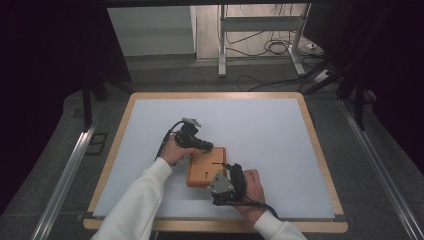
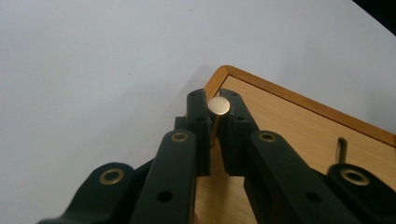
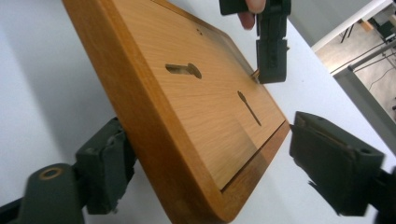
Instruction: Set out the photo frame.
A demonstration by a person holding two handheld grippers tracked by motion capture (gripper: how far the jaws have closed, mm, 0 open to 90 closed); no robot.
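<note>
Your wooden board point(image 3: 196, 107): pale, smooth grain on the face, glossier amber varnish on the raised rim. Your brass-coloured metal pin point(image 2: 218, 106): polished, shiny flat head. Your left gripper point(image 2: 218, 122) and right gripper point(image 3: 210, 177): matt black plastic jaws, brass-toned rivets. Table point(image 1: 280, 135): matt, smooth white sheet, light wood edging from 12 round to 6 o'clock.

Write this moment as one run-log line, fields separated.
left gripper: shut on brass pin | right gripper: open astride wooden board | table
</note>
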